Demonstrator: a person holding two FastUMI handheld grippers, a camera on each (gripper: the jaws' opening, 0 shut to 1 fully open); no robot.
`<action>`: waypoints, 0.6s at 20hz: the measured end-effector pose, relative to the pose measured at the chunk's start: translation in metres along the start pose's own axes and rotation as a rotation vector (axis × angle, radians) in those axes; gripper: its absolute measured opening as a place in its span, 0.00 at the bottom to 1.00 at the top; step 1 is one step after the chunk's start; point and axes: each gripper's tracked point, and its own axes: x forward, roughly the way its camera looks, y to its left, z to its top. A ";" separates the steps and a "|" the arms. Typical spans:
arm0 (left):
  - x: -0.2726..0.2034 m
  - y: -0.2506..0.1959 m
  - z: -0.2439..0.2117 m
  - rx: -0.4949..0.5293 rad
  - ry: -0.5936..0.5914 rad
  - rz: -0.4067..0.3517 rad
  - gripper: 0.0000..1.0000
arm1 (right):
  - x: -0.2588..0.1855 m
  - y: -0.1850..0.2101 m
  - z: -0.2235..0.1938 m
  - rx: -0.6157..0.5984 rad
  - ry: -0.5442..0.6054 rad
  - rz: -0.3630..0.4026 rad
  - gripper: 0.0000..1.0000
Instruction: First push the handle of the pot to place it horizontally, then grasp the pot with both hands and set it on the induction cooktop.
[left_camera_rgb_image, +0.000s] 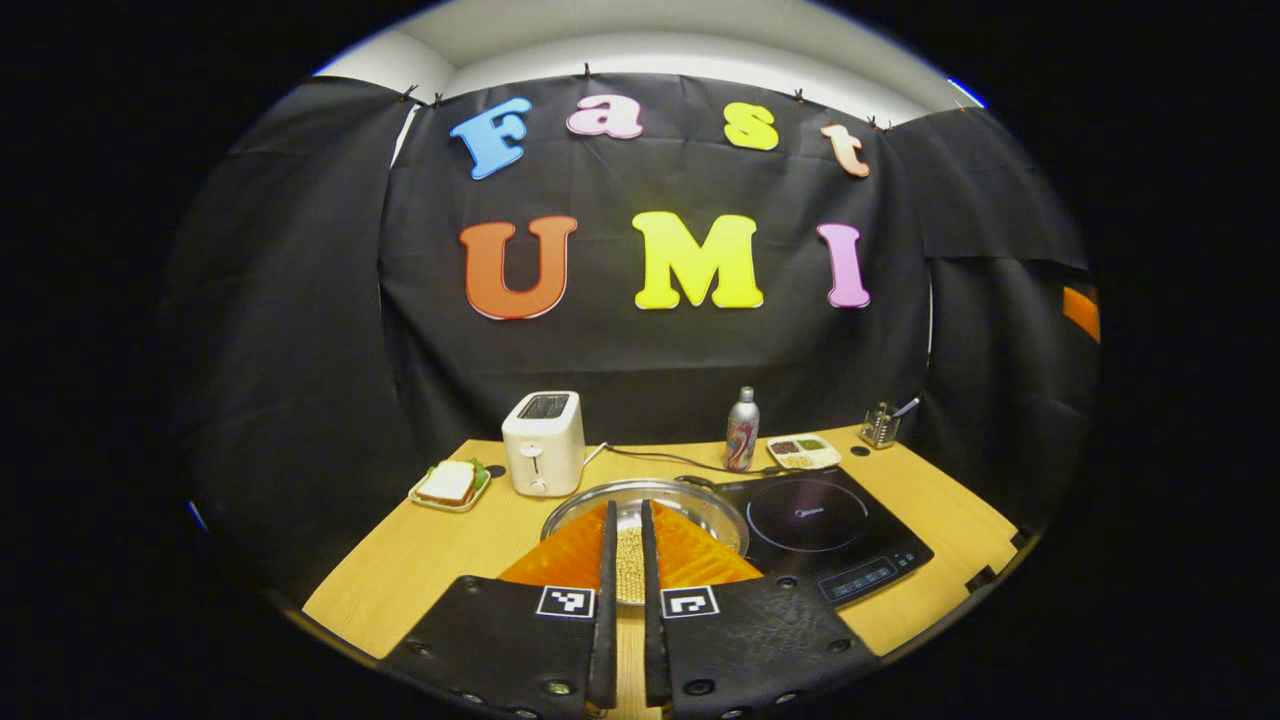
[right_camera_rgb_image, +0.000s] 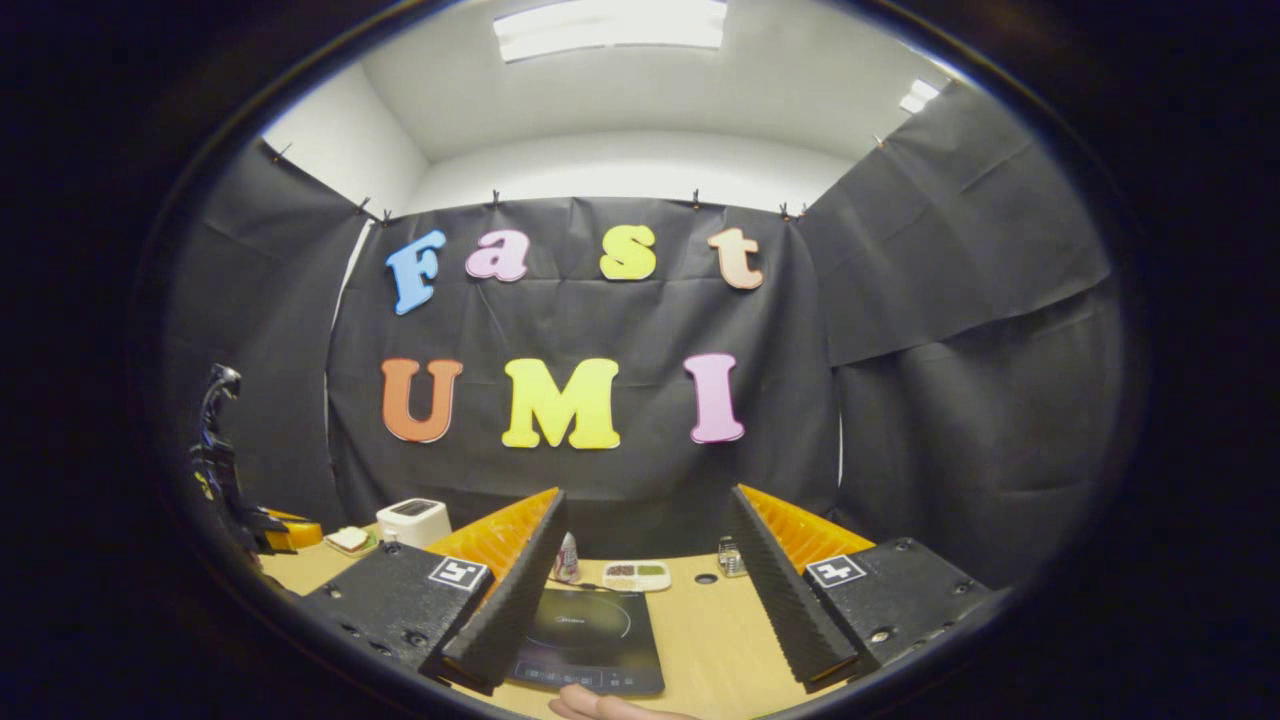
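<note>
A shallow silver pot (left_camera_rgb_image: 690, 503) holding pale grains sits on the wooden table (left_camera_rgb_image: 440, 570), just left of the black induction cooktop (left_camera_rgb_image: 830, 520). In the left gripper view my left gripper (left_camera_rgb_image: 625, 512) hovers over the pot's near rim, shut to a thin slit with nothing held. Its fingers hide much of the pot, and I cannot make out the handle. In the right gripper view my right gripper (right_camera_rgb_image: 646, 493) stands wide open and empty above the table, with the cooktop (right_camera_rgb_image: 590, 625) low between its fingers. The left gripper's dark body (right_camera_rgb_image: 222, 470) shows at the far left edge.
A white toaster (left_camera_rgb_image: 543, 442) and a plate with a sandwich (left_camera_rgb_image: 450, 485) stand at the back left. Behind the cooktop are a bottle (left_camera_rgb_image: 741, 430), a cable, a small dish of foods (left_camera_rgb_image: 803, 452) and a utensil holder (left_camera_rgb_image: 879, 427). A hand (right_camera_rgb_image: 600, 708) shows at the bottom edge.
</note>
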 end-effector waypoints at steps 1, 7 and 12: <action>0.005 -0.001 -0.006 -0.005 0.017 -0.007 0.09 | 0.000 0.000 -0.001 -0.003 -0.003 0.001 0.96; 0.039 0.005 -0.071 -0.102 0.188 -0.020 0.01 | 0.005 -0.002 -0.013 -0.018 0.001 -0.004 0.96; 0.045 0.002 -0.104 -0.102 0.271 -0.031 0.00 | 0.013 -0.007 -0.029 -0.020 0.023 -0.011 0.96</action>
